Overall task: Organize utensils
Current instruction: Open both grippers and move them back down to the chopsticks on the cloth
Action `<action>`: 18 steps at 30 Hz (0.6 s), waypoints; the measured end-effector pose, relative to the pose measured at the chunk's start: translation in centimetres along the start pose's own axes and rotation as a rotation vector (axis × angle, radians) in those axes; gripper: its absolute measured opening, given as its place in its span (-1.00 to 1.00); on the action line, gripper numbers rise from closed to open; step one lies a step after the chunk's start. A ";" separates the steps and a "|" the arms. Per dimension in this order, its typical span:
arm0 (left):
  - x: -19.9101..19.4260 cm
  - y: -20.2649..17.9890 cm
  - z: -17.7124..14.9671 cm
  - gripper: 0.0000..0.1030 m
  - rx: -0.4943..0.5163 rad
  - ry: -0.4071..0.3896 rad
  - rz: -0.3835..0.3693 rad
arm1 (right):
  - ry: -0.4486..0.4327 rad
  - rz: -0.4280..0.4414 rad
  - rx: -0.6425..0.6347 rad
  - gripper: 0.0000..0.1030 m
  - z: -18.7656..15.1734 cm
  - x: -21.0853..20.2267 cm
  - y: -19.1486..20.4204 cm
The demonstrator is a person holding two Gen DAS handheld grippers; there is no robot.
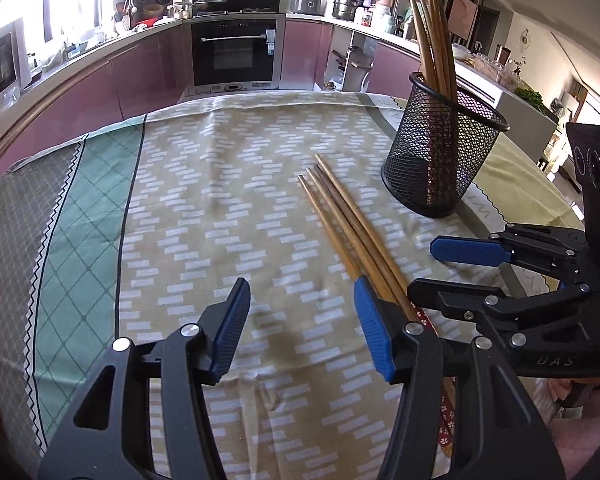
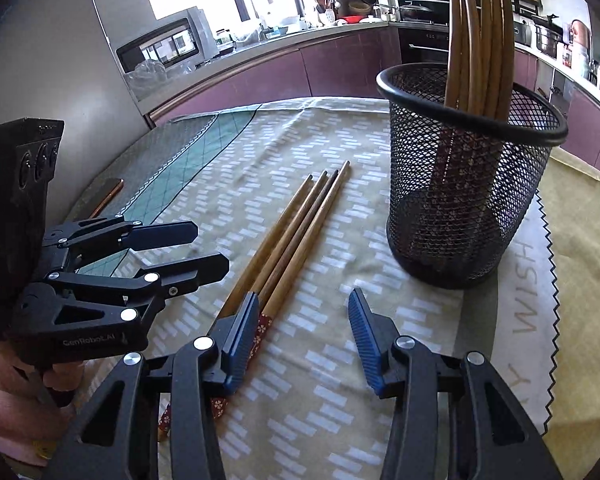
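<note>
Lying mid-frame, the loose chopsticks [image 2: 296, 240] run lengthwise toward the mesh holder [image 2: 468, 184] at upper right; both the right gripper [image 2: 302, 338] and left gripper [image 1: 300, 320] are released, flanking their near ends.

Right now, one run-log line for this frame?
left gripper: open, empty | right gripper: open, empty | loose chopsticks: flat on tablecloth | mesh holder: upright, partly filled

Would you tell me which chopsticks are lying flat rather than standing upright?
The chopsticks on the tablecloth, left of the mesh holder, lie flat side by side; the others stand inside it.
</note>
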State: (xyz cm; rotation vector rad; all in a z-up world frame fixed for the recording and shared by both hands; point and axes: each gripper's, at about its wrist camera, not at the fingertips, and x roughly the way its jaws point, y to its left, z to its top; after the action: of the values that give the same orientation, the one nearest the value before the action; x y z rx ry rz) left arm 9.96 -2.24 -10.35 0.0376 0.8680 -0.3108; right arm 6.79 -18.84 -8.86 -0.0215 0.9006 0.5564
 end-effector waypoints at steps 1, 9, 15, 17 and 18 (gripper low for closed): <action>0.0 0.0 0.0 0.05 0.001 0.001 -0.001 | 0.004 -0.009 -0.007 -0.12 0.1 0.2 0.2; 0.1 -0.5 0.2 0.07 0.009 0.006 -0.014 | 0.013 -0.054 -0.029 -0.13 0.2 0.1 0.5; 0.6 -1.1 0.5 0.09 0.026 0.016 -0.016 | 0.019 -0.056 -0.036 -0.13 0.3 0.4 0.6; 0.9 -1.1 0.5 0.08 0.029 0.023 -0.014 | 0.017 -0.057 -0.043 -0.13 0.3 0.4 0.8; 1.0 -1.2 0.5 0.09 0.031 0.026 -0.013 | 0.017 -0.062 -0.046 -0.13 0.4 0.5 0.8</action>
State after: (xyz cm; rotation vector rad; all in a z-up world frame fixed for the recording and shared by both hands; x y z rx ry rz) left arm 10.64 -3.69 -10.66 0.0647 0.8897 -0.3366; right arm 6.92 -17.85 -8.80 -0.0959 0.9006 0.5200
